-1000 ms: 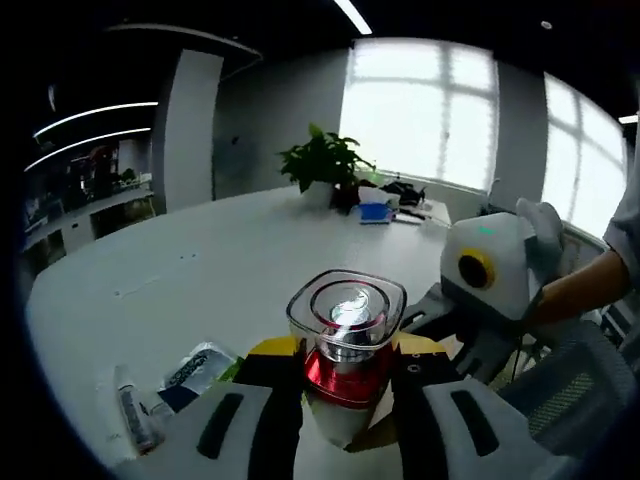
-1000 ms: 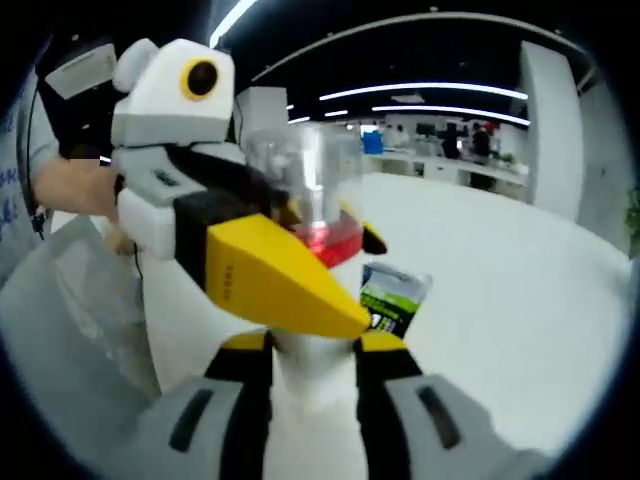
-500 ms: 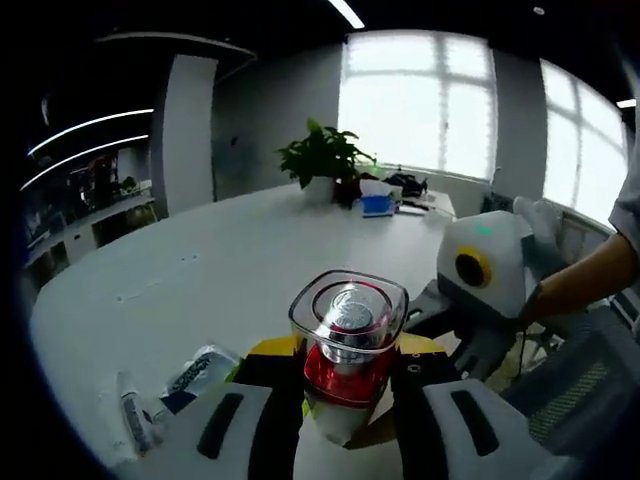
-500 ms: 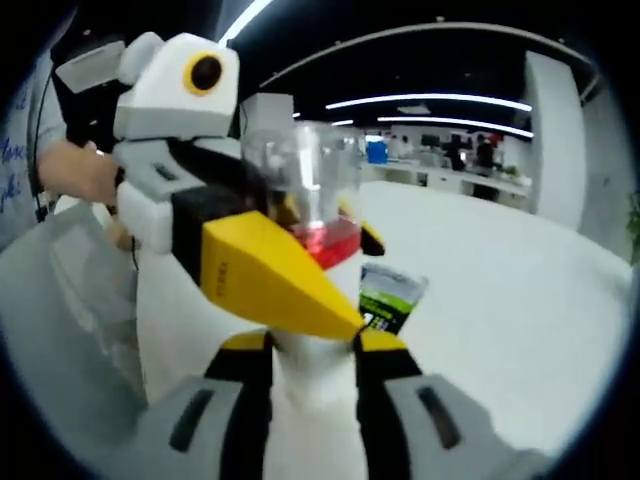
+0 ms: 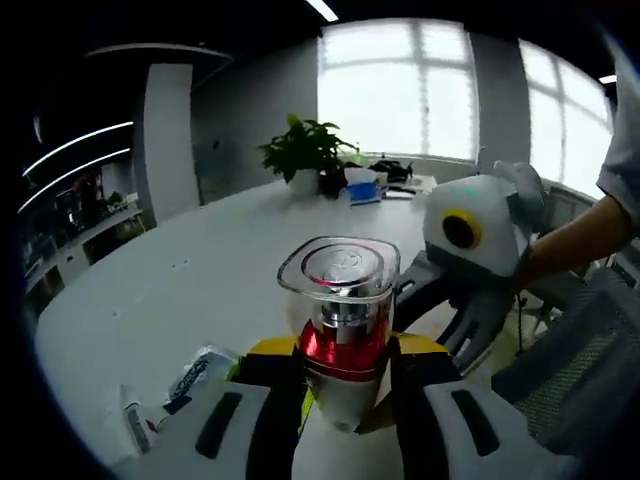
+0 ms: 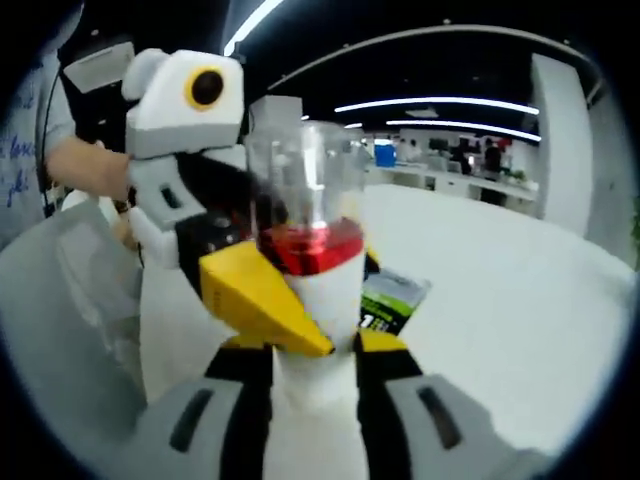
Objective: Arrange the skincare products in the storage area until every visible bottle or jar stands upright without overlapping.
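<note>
A skincare bottle with a white body, a red collar and a clear square cap stands up between the jaws of my left gripper, which is shut on its white body. The same bottle rises from my right gripper, also shut on the white body. My right gripper comes in from the right in the left gripper view, held by a gloved hand. In the right gripper view, my left gripper reaches in from the left, its yellow jaw lying against the bottle below the red collar.
A green and black sachet and a small tube lie on the white table to the left. The sachet lies just behind the bottle. A potted plant and desk items stand far off. A mesh chair is at right.
The bottle has tipped from leaning away to nearly upright; in the right gripper view the left gripper's yellow jaw now sits lower, uncovering the red collar and cap.
</note>
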Tool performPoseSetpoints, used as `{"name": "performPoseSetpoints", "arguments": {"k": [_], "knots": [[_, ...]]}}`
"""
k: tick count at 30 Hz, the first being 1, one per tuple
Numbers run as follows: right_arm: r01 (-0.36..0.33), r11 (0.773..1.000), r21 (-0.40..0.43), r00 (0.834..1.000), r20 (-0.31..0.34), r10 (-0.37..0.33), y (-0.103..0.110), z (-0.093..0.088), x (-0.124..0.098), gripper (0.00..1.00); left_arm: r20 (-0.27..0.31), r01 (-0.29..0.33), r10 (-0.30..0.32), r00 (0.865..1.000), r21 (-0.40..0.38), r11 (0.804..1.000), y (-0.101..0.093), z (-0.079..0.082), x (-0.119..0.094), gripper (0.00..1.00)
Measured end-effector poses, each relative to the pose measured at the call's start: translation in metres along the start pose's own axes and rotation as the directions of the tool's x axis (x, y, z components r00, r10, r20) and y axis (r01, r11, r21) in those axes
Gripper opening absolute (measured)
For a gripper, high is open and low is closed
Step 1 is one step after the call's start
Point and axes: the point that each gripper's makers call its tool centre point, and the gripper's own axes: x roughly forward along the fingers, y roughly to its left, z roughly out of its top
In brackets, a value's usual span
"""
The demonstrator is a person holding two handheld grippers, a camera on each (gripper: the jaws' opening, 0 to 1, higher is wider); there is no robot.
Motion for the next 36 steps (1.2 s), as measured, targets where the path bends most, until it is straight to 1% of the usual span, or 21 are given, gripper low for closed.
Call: {"name": "performPoseSetpoints", "arguments": {"k": [2, 3, 8, 12, 14, 15, 18, 23, 25, 27, 30, 32, 33, 36], "knots": [[-0.003, 1.000, -0.003, 1.000, -0.007, 0.003, 0.000, 0.000, 0.000, 0.32, -0.004, 0.012, -0.012, 1.000, -0.031, 0.999, -0.002, -0.003, -0.001, 0.36], [-0.004, 1.000, -0.007, 1.000, -0.012, 0.003, 0.001, -0.001, 0.000, 0.32, -0.001, 0.008, -0.008, 1.000, -0.038, 0.999, -0.001, -0.003, -0.001, 0.36], [0.002, 1.000, -0.014, 1.000, -0.020, -0.002, 0.001, -0.002, -0.001, 0.32, -0.010, -0.001, 0.001, 1.000, -0.028, 1.000, 0.003, -0.006, -0.009, 0.40], [0.016, 0.999, -0.034, 0.999, -0.038, -0.017, 0.002, -0.003, -0.002, 0.32, -0.015, -0.014, 0.013, 1.000, -0.037, 0.999, 0.006, -0.010, -0.017, 0.40], [0.020, 0.999, -0.042, 0.999, -0.038, -0.021, 0.003, -0.002, -0.003, 0.33, -0.018, -0.021, 0.020, 1.000, -0.039, 0.999, 0.007, -0.012, -0.022, 0.42], [0.018, 0.999, -0.040, 0.999, -0.040, -0.020, 0.003, -0.002, -0.003, 0.34, -0.020, -0.022, 0.021, 1.000, -0.039, 0.999, 0.007, -0.012, -0.024, 0.44], [0.010, 0.999, -0.036, 0.999, -0.046, -0.012, 0.006, -0.001, -0.008, 0.37, -0.022, -0.035, 0.035, 0.999, -0.040, 0.999, 0.009, -0.014, -0.031, 0.44], [0.012, 1.000, -0.022, 0.999, -0.049, -0.013, 0.009, 0.006, -0.016, 0.41, -0.024, -0.081, 0.080, 0.996, -0.055, 0.995, 0.017, -0.017, -0.050, 0.49], [0.018, 1.000, -0.019, 0.998, -0.052, -0.019, 0.008, 0.008, -0.020, 0.45, -0.025, -0.097, 0.096, 0.995, -0.059, 0.994, 0.019, -0.019, -0.057, 0.51], [0.017, 1.000, -0.008, 0.998, -0.055, -0.018, 0.010, 0.011, -0.025, 0.48, -0.026, -0.120, 0.118, 0.993, -0.059, 0.991, 0.022, -0.020, -0.066, 0.55], [0.011, 1.000, 0.009, 0.998, -0.058, -0.010, 0.013, 0.013, -0.030, 0.55, -0.029, -0.126, 0.125, 0.992, -0.065, 0.990, 0.021, -0.023, -0.075, 0.59], [0.012, 1.000, 0.012, 0.999, -0.052, -0.012, 0.015, 0.017, -0.035, 0.58, -0.038, -0.148, 0.146, 0.989, -0.070, 0.987, 0.022, -0.025, -0.084, 0.66], [0.016, 1.000, 0.011, 0.999, -0.051, -0.015, 0.016, 0.020, -0.038, 0.58, -0.044, -0.148, 0.145, 0.988, -0.067, 0.987, 0.021, -0.027, -0.089, 0.68], [0.016, 1.000, 0.013, 0.999, -0.048, -0.015, 0.019, 0.027, -0.044, 0.63, -0.062, -0.166, 0.162, 0.985, -0.057, 0.984, 0.021, -0.031, -0.101, 0.71]]}}
